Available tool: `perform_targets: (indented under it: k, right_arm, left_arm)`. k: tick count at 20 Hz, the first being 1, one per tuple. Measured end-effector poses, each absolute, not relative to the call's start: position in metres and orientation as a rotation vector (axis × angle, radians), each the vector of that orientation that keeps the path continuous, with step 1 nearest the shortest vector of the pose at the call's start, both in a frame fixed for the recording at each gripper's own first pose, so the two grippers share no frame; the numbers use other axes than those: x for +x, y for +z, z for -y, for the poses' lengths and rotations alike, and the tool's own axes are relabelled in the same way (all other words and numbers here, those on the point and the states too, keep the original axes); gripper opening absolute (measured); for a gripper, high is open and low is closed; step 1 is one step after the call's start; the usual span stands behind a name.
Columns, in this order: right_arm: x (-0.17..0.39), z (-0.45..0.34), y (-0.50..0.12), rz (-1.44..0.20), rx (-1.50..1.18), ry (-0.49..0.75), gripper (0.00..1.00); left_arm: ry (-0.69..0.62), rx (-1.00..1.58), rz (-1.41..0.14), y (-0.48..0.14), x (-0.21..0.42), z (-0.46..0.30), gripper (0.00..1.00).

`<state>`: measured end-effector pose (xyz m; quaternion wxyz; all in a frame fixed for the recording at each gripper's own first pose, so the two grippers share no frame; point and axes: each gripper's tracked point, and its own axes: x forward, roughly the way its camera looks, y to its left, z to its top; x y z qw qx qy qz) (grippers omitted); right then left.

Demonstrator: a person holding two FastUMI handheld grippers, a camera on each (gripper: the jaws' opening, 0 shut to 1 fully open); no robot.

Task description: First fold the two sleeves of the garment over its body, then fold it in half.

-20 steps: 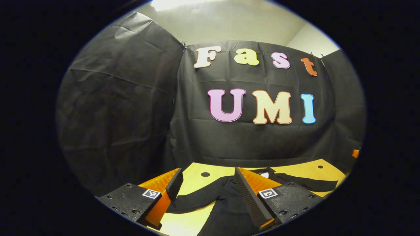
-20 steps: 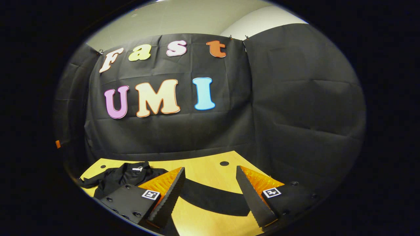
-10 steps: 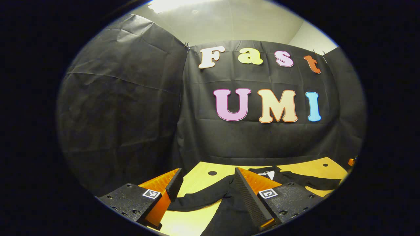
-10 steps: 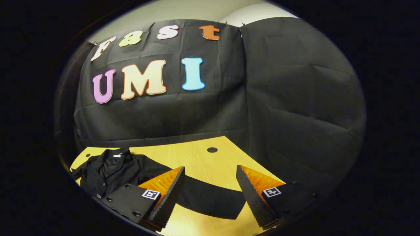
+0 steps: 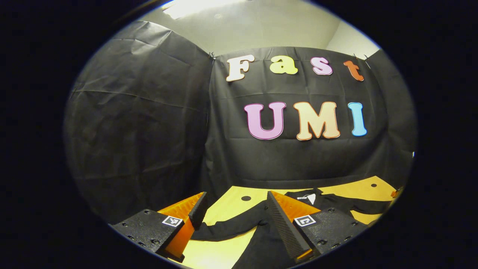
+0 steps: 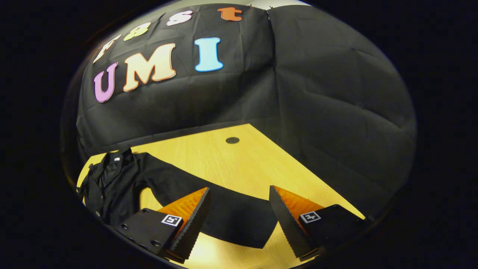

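Black cloth walls close in the booth on all sides of a pale wooden desk (image 6: 239, 160) with round holes in its top. Spread flat on that desk is a black long-sleeved shirt (image 6: 112, 183), collar toward the back wall, both sleeves lying out to the sides and not yet folded over the body.

From the right gripper view, the right sleeve (image 6: 231, 220) runs out across the wood and its cuff end lies just ahead of the right hand-held gripper (image 6: 239, 224), whose fingers stand well apart with nothing between them. From the left gripper view, the left sleeve (image 5: 224, 231) lies between the spread fingers of the left hand-held gripper (image 5: 235, 224), which also grips nothing.

The step in hand looks like reaching for the sleeves. To do it well, each gripper should probably come down low over its cuff, pinch only the sleeve's cloth near the end, lift slightly so it clears the desk, and carry it inward over the chest without dragging the body askew.
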<state>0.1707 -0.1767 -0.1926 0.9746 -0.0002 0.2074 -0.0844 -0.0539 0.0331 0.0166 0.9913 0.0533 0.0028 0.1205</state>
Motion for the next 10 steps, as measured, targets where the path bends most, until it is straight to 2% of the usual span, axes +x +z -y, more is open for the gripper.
perform_targets:
  k: [1,3,4,10]
  right_arm:
    - [0.172,0.181,-0.201,-0.440,-0.014,-0.179,0.98]
    - [0.173,0.184,-0.214,-0.480,-0.029,-0.178,0.95]
    - [0.173,0.185,-0.220,-0.499,-0.031,-0.177,0.99]
    - [0.179,0.197,-0.247,-0.579,-0.003,-0.185,0.99]
  left_arm:
    - [0.242,0.107,-0.008,0.016,-0.055,-0.033,0.92]
    - [0.247,0.109,-0.012,0.014,-0.056,-0.032,0.92]
    - [0.251,0.111,-0.013,0.014,-0.058,-0.033,0.92]
    - [0.273,0.151,-0.024,0.012,-0.067,-0.037,0.92]
